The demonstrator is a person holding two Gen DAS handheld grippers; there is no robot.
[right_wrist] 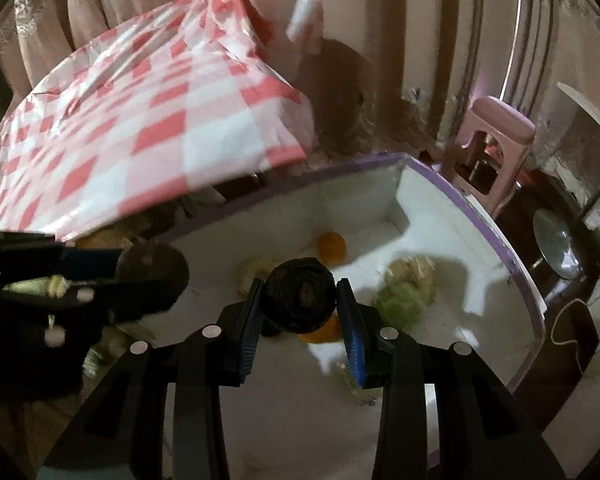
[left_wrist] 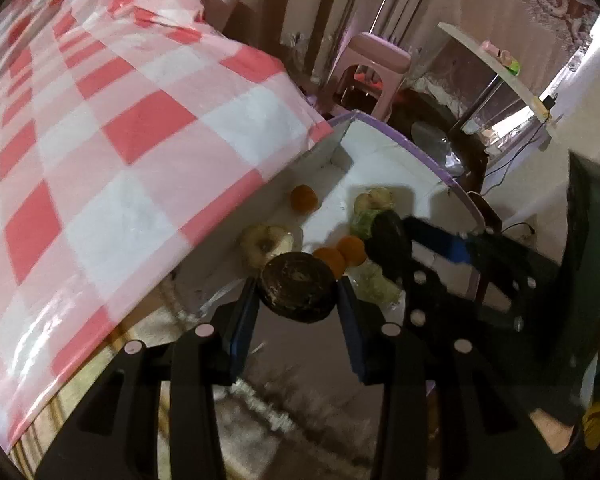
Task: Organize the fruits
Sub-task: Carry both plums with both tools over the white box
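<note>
Jaws of both grippers each pinch what looks like a dark fruit (left_wrist: 298, 286) above the white box (left_wrist: 384, 152).

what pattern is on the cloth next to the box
Red-and-white checks on the cloth, clearest in the left wrist view.

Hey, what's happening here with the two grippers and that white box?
A person is sorting fruit with a gripper in each hand. The left gripper and the right gripper each clamp a dark round fruit, one here and one here, above the white box. Oranges, pale fruits and something green already lie inside.
</note>
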